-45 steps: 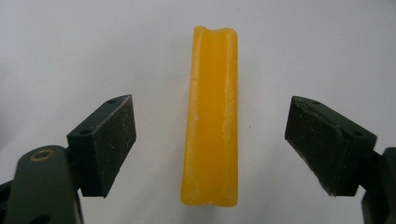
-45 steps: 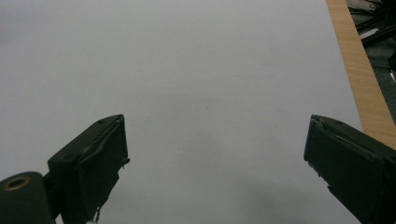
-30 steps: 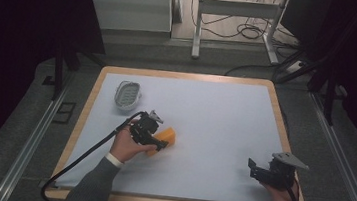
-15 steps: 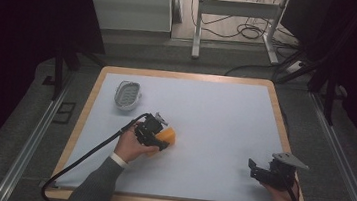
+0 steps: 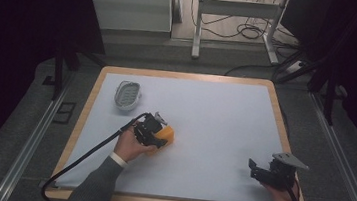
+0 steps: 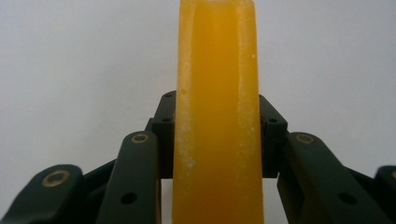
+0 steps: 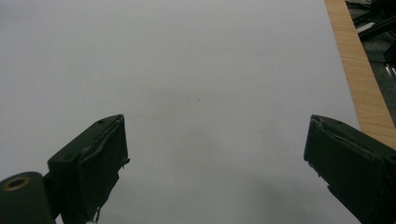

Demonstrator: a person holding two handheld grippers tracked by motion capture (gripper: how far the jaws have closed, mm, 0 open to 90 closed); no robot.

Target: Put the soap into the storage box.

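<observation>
The grasp is on — the left gripper (image 5: 155,132) has just been closing its 2 black jaws, and they now press on both flanks of the translucent orange, soap-like bar (image 5: 165,135), which stands between them as a tall amber column (image 6: 217,116) in the left gripper view. The bar sits at the left-centre of the white table mat (image 5: 214,119), just ahead of the person's left hand (image 5: 131,148). It looks to be resting on the mat, though I cannot tell for sure from above.

Step in hand, by my reading: the pick-up, with the squeeze made and the lift not yet begun. The likely destination is the small white oval ribbed dish (image 5: 127,95), which lies near the mat's far-left corner, apart from the bar. The next move calls for a clean rise, a short carry away from the person and to the left, and a level set-down inside the dish's rim. The bar looks slick, so a firm hold matters.

Pose: the left forearm enters from the bottom edge and angles up to the right, its cable trailing back toward the near-left corner. The right gripper (image 5: 264,171) idles low at the near-right — jaws spread wide, holding nothing, bare mat between them (image 7: 215,154).
</observation>
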